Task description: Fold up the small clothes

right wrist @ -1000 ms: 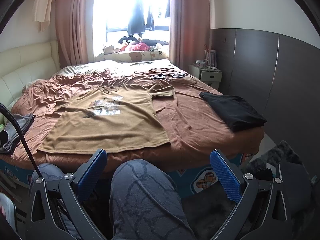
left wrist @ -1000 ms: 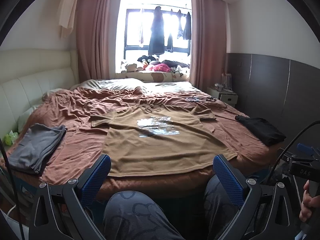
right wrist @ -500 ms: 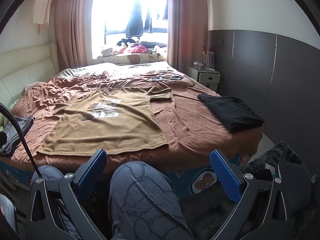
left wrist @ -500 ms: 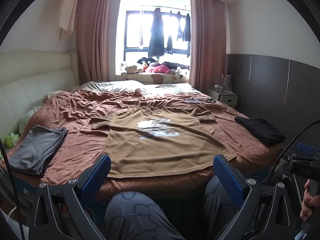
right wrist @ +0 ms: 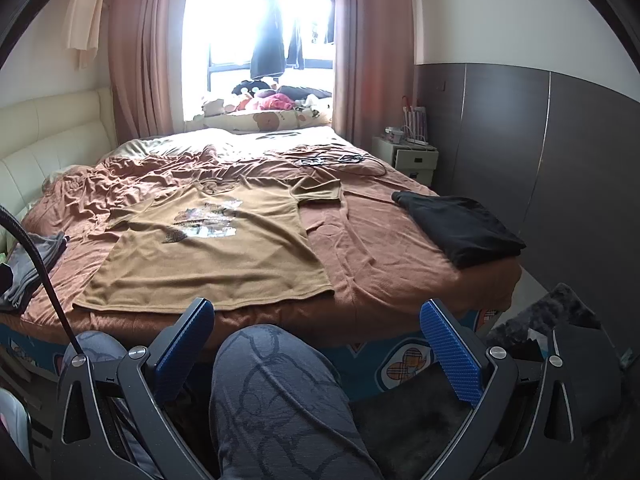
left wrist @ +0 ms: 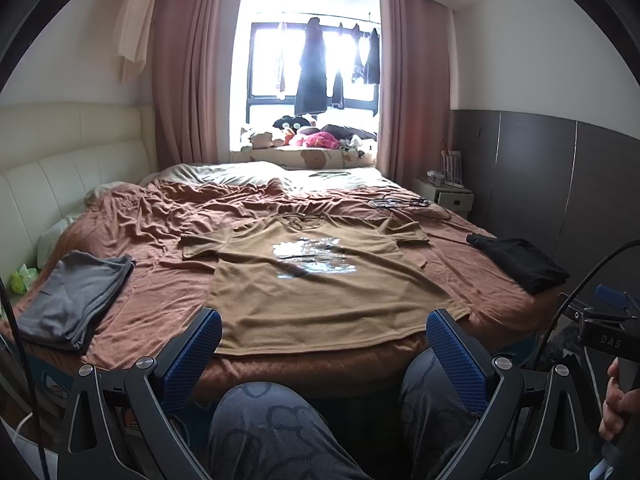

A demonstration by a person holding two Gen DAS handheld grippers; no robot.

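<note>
Bed (left wrist: pixel 168 264) under a rumpled brown sheet. Brown tee (left wrist: pixel 320 280) spread flat, print up, hem along the near edge, sleeves out, collar toward the window. Unfolded as yet. Grey pile (left wrist: pixel 76 300) by the left edge, black pile (left wrist: pixel 520 264) by the right edge, both apparently folded already. Left gripper (left wrist: pixel 320 356) and right gripper (right wrist: pixel 316 344) spread wide, empty, held low over the knees, short of the hem. Scarcely changed over the last second: slightly raised, nothing touched. Probably lining up for the first fold.
</note>
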